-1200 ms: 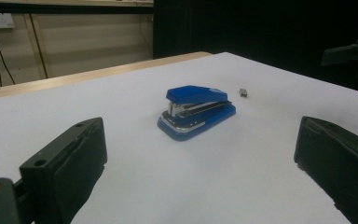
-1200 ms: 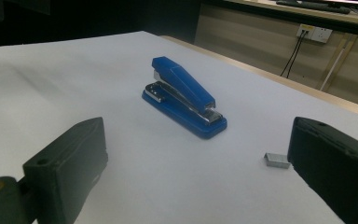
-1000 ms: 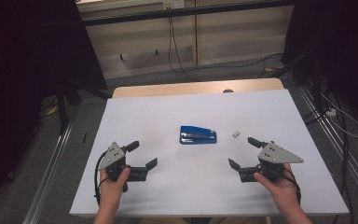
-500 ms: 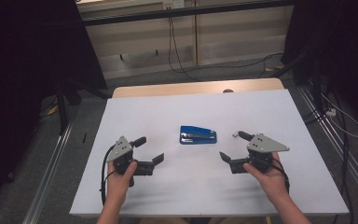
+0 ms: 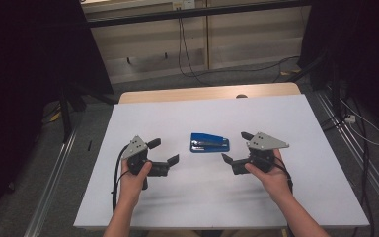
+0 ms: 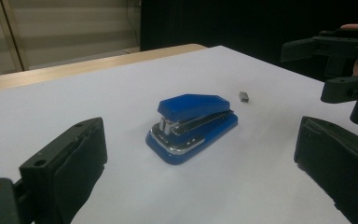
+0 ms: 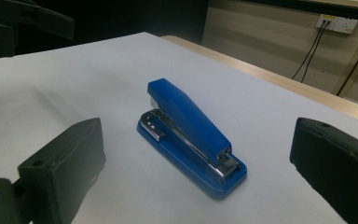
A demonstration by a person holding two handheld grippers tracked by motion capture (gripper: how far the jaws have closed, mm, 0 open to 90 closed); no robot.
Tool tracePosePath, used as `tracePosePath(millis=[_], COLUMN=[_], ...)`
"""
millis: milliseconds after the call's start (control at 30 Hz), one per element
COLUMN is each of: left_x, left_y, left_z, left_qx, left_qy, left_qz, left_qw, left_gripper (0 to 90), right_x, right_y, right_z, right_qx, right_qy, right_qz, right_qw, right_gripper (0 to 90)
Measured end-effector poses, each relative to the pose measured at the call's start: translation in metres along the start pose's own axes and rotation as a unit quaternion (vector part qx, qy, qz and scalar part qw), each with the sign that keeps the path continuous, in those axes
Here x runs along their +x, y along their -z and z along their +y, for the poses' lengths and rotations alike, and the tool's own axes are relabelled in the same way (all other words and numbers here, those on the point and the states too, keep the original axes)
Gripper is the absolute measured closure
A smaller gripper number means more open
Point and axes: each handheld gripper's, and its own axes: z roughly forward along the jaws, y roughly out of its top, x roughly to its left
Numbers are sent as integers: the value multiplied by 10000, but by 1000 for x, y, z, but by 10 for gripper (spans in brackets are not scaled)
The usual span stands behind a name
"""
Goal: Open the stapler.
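A blue stapler [image 5: 209,142] lies flat on the white table top [image 5: 286,118], its metal mouth towards my left gripper. My left gripper [image 5: 164,151] hovers open just left of it, jaws spread wide and aimed at the stapler [image 6: 191,123]. From the right, my open right gripper [image 5: 235,147] faces the stapler [image 7: 189,135] at about the same distance. Neither gripper touches it. A small grey staple block [image 6: 244,96] rests just beyond the stapler, close to the right gripper [image 6: 345,70].
A wooden strip [image 5: 202,94] runs along the table's far edge. Beyond it are cables [image 5: 187,54] on the floor and a pale wall panel. Metal rails [image 5: 54,168] flank the table at both sides. Bare white surface surrounds the stapler.
Both grippers have moved inward from the table's sides towards the stapler, the right one now covering the staple block in the high view. The stapler has not moved.
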Motion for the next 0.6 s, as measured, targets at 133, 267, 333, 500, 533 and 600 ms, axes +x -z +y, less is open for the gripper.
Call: tracePosePath(millis=[133, 267, 333, 500, 533, 600], left_x=[2, 6, 7, 12, 13, 16], left_y=[-3, -8, -11, -16, -17, -18], left_z=[4, 6, 7, 11, 11, 12], left_qx=[52, 102, 170, 203, 193, 210], left_qy=[-114, -19, -9, -16, 47, 53], left_qz=[6, 22, 27, 69, 78, 79], left_qw=[9999, 9999, 9999, 9998, 9998, 9997], left_gripper=[26, 27, 27, 31, 32, 48], right_x=[-1, -2, -2, 1, 2, 3], right_y=[-7, -12, -18, -25, -29, -31], right_z=[5, 8, 9, 9, 10, 10], right_qx=[34, 57, 100, 148, 195, 246], right_qy=[-4, 37, -1, -7, 43, 70], right_qz=[5, -5, -14, -26, -37, -14], right_qw=[10000, 10000, 9999, 9999, 9998, 9997], right_gripper=[26, 25, 25, 26, 30, 36])
